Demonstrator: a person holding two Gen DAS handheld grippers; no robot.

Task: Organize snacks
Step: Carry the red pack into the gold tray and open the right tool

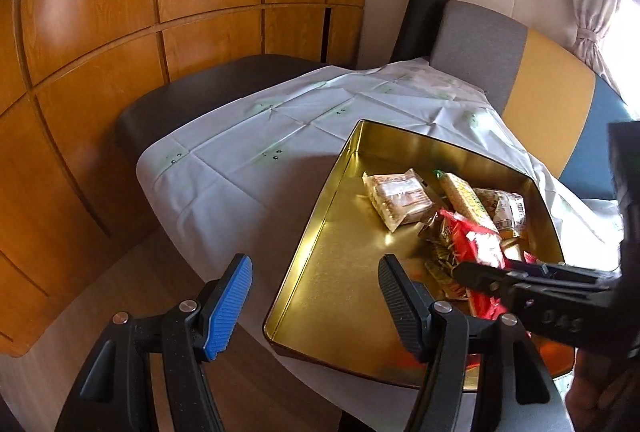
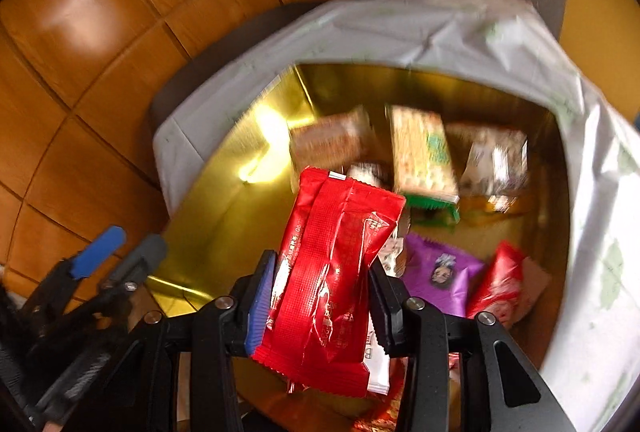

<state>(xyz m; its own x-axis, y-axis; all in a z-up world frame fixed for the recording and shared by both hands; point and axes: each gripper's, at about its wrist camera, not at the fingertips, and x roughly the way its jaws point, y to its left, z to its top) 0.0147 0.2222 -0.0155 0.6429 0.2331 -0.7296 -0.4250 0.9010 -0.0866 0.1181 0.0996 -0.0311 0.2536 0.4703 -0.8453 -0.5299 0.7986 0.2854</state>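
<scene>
A: What can't you make out?

B: The packets at the far end of your gold tin (image 2: 208, 216) are smeared by blur in your right view, their print unreadable.

A: Room?

B: The tin's left half lies bare; white cloth (image 1: 248, 136) stretches beyond its left rim.

A: Your tools?

B: Your right gripper (image 2: 320, 300) tilts down over the tin, jaws clamped on the red packet (image 2: 332, 272). Your left gripper (image 1: 316, 304) stands wide apart, empty, straddling the tin's near left rim.
</scene>
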